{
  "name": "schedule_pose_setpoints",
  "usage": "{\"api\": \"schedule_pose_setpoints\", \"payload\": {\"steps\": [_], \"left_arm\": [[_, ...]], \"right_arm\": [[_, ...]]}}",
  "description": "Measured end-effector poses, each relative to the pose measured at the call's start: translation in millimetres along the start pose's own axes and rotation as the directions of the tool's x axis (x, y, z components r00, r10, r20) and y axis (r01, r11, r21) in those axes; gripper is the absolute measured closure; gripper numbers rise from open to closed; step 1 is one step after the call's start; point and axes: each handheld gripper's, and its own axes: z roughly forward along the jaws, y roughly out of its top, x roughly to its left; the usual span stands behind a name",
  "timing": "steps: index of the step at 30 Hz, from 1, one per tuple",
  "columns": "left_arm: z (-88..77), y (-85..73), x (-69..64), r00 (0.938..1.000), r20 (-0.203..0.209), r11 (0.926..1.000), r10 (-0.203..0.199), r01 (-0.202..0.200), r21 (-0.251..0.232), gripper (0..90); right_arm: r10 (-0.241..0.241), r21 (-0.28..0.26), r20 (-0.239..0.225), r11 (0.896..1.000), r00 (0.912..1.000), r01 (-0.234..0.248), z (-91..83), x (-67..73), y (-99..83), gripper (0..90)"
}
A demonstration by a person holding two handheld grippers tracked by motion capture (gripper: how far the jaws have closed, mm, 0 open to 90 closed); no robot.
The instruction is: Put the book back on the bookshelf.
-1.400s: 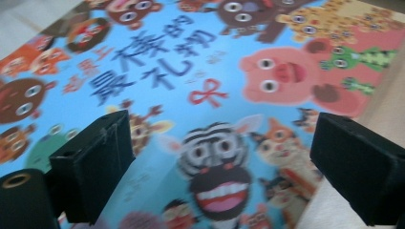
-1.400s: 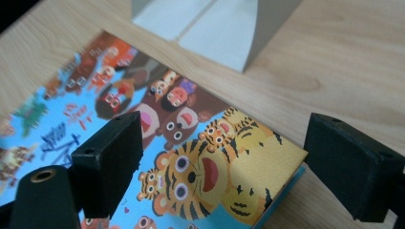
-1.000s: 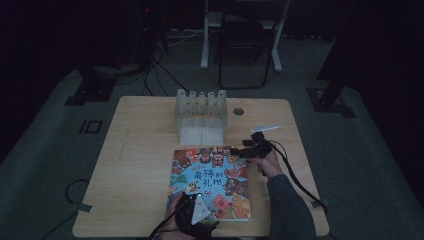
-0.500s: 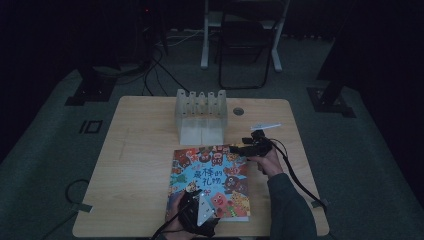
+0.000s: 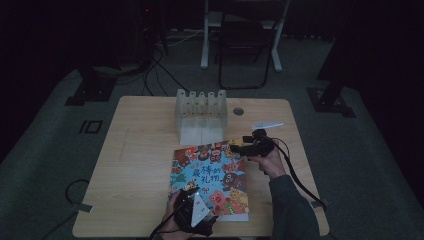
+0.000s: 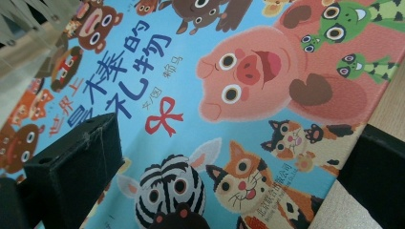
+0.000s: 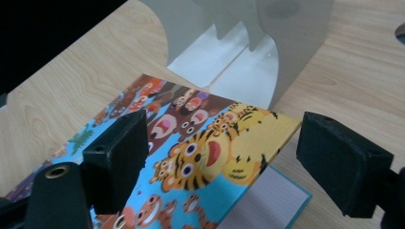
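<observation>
The picture book's (image 5: 212,180) far right corner has risen off the tabletop (image 5: 140,165) since a second ago. At the near edge, the left hand-held gripper (image 5: 192,210) rests over the book's near end, jaws apart astride the cover. The right hand-held gripper (image 5: 240,146), jaws wide but just narrowing, frames that raised corner. Opening the cover seems under way; next it needs a firm pinch before swinging it over toward the white rack (image 5: 201,116) side.

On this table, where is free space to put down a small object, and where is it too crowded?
The left part of the table, between its left edge and the picture book, is bare. The far right corner, beyond the right tongs, is mostly bare too. It is crowded at the centre, where the book reaches the white rack.
</observation>
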Motion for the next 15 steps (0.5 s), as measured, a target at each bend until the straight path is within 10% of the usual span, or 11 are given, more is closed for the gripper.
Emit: {"api": "schedule_pose_setpoints", "payload": {"steps": [15], "left_arm": [[-15.1, 4.5, 8.3, 0.9998, -0.016, 0.9991, -0.013, 0.012, -0.041, 0.0]], "right_arm": [[0.032, 0.078, -0.042, 0.997, 0.9986, -0.029, -6.9, 33.0, 5.6, 12.2]]}}
